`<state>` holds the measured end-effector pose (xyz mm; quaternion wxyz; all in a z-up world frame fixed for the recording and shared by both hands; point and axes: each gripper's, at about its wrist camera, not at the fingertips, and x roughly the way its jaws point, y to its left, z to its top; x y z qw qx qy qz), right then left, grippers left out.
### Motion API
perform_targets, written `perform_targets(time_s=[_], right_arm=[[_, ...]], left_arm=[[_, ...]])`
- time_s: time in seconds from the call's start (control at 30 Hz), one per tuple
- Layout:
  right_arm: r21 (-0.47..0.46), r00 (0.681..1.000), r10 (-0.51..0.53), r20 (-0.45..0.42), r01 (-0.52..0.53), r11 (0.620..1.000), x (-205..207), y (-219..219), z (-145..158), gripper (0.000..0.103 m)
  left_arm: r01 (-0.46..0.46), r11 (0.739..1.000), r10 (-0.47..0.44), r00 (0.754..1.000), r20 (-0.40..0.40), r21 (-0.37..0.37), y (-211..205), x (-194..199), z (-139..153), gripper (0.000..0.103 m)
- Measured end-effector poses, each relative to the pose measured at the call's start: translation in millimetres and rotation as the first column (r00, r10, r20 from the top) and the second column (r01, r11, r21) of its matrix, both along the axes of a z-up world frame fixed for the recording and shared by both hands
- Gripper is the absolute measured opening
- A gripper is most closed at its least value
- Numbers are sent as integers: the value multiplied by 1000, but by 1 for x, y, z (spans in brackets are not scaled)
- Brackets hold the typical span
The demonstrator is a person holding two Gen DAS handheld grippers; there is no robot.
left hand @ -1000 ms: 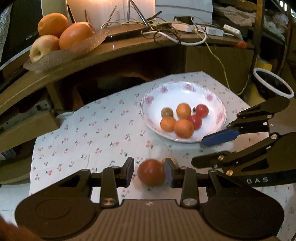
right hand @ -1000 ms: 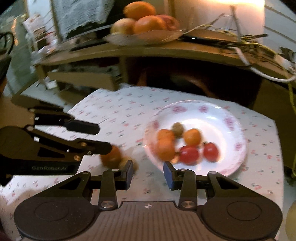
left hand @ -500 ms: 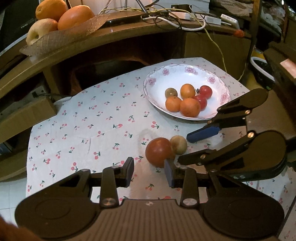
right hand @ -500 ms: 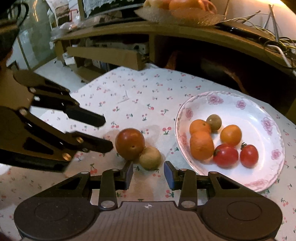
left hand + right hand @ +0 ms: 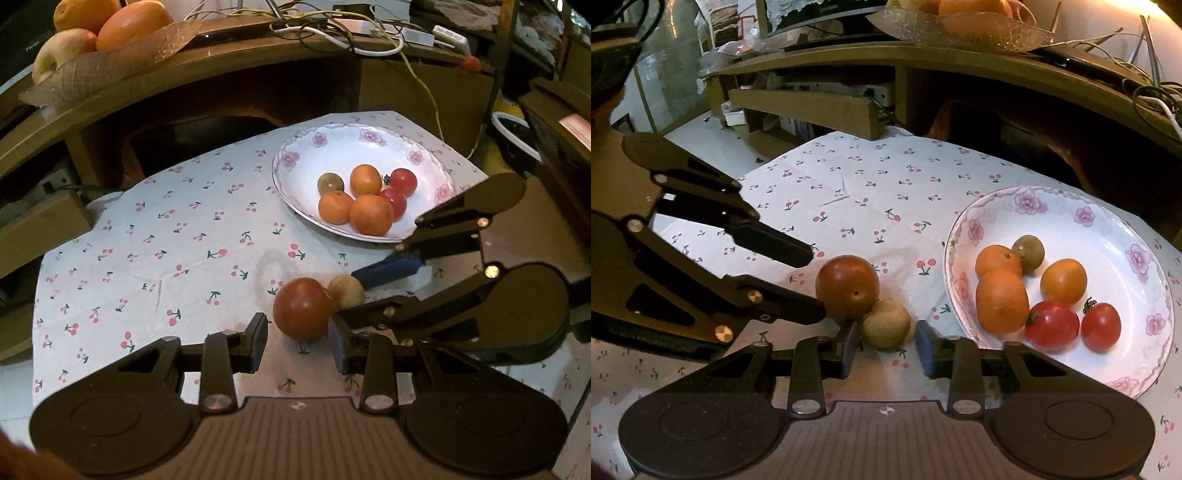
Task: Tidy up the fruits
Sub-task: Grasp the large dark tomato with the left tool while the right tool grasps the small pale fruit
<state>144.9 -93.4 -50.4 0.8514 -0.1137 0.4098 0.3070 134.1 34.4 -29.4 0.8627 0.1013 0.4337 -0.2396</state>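
Left gripper (image 5: 298,341): jaws apart, holding nothing, just short of the red-brown fruit (image 5: 303,309) lying on the cherry-print cloth (image 5: 155,251). Right gripper (image 5: 886,345): jaws apart, empty, either side of the small tan fruit (image 5: 885,324), which touches the red-brown one. The flowered plate (image 5: 1123,236) beside them holds six fruits.
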Motion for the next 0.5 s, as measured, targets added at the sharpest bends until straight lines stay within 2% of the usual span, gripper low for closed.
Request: perform_targets(time_s=[0.23, 0.5], right_arm=[[-16, 1000, -22, -17, 22, 1000, -6, -7, 4, 27], [-55, 991, -126, -36, 124, 991, -31, -25, 12, 27]], left_arm=[[2, 998, -3, 1000, -21, -56, -2, 7, -4, 44], [-3, 995, -1, 999, -44, -98, -15, 16, -14, 45]])
